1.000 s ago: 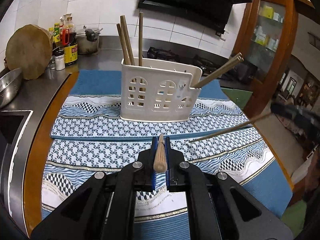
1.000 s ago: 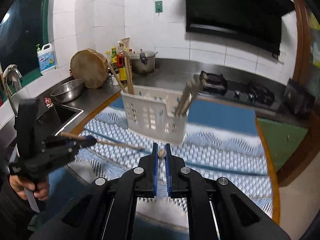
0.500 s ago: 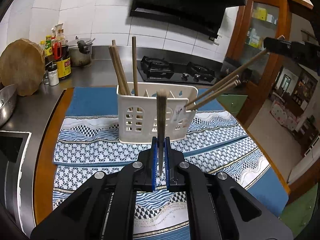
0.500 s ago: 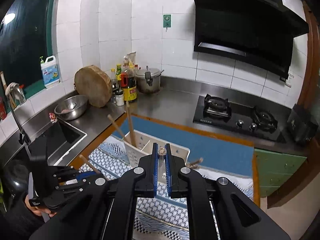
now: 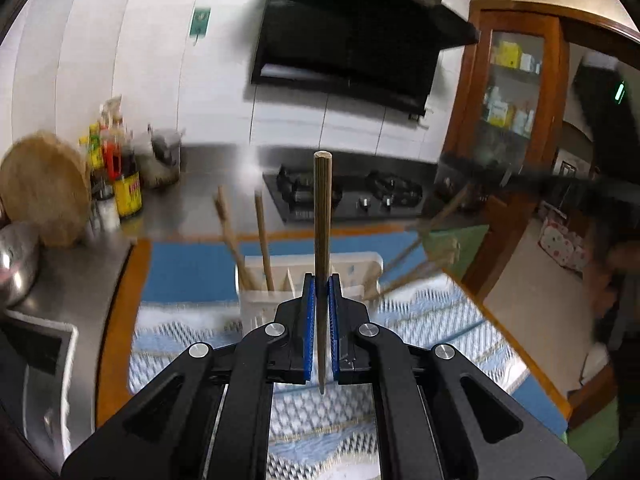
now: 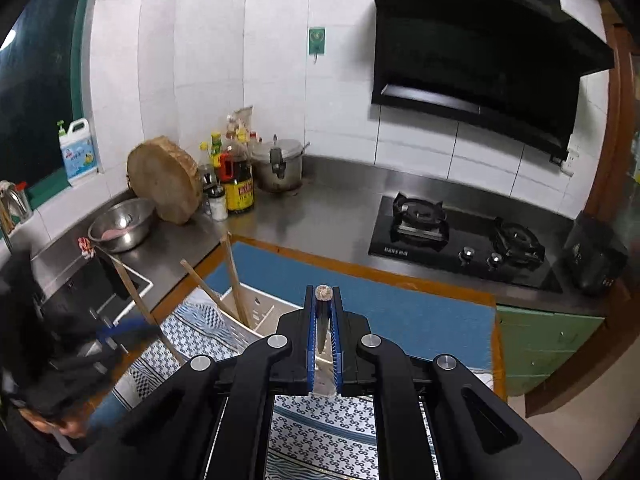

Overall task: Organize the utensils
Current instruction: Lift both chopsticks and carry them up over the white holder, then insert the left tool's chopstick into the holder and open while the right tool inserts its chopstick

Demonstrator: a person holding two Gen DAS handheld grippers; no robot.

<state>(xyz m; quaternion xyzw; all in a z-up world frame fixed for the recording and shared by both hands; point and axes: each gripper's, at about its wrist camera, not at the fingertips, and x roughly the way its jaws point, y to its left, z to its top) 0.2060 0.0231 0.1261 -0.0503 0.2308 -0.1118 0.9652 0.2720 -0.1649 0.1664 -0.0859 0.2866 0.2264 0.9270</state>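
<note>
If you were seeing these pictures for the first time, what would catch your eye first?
A chopstick stands upright, clamped in the left gripper, above the white holder on the patterned blue mat. The right gripper clamps another chopstick, seen end-on. Behind, a black range hood hangs over the hob.

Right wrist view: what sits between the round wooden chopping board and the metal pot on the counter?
A cluster of sauce bottles stands between the chopping board and the pot, seen in the right wrist view.
</note>
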